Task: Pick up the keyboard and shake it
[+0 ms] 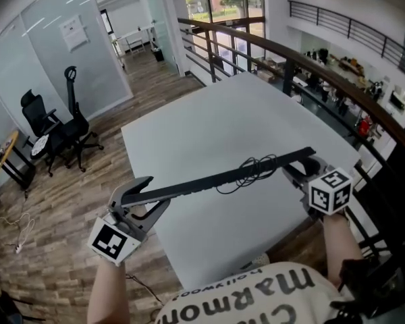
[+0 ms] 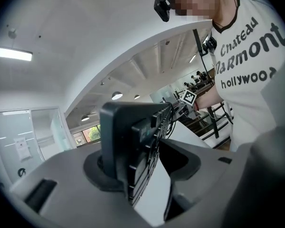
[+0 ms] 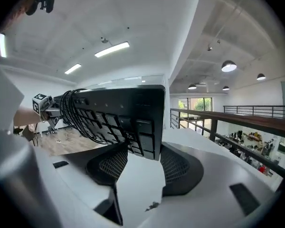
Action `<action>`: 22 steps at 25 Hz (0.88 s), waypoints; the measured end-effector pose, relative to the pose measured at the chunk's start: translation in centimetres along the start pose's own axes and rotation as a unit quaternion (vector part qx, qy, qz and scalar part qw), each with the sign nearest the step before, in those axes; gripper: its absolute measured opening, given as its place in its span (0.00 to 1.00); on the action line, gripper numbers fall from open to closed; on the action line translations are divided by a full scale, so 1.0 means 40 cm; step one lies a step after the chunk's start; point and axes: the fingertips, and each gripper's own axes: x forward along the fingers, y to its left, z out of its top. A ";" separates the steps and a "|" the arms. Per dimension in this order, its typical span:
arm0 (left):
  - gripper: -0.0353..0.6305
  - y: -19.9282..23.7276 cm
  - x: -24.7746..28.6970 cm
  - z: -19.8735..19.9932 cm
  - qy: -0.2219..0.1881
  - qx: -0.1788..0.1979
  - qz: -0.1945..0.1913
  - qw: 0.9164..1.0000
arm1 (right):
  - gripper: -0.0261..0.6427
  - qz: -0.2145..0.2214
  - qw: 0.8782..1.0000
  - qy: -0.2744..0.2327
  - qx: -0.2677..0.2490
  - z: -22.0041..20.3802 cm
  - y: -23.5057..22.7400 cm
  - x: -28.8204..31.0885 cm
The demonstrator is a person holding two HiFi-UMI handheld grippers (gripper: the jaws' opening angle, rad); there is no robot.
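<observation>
white table (image 1: 209, 127) on a mezzanine. keyboard (image 1: 216, 179), cable (image 1: 248, 169) wound round it, held above the table's near edge; long axis runs from my left gripper (image 1: 139, 200) to my right gripper (image 1: 302, 171), each clamped on one end, so both hands must shake together.
</observation>
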 end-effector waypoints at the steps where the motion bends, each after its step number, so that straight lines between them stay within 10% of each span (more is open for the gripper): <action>1: 0.39 -0.013 -0.005 -0.014 0.002 -0.004 -0.003 1.000 | 0.37 -0.001 1.000 0.006 0.003 -0.022 0.008 -0.004; 22: 0.38 -0.140 -0.029 -0.161 0.043 -0.067 -0.037 0.996 | 0.37 0.009 0.995 0.092 0.028 -0.244 0.055 -0.037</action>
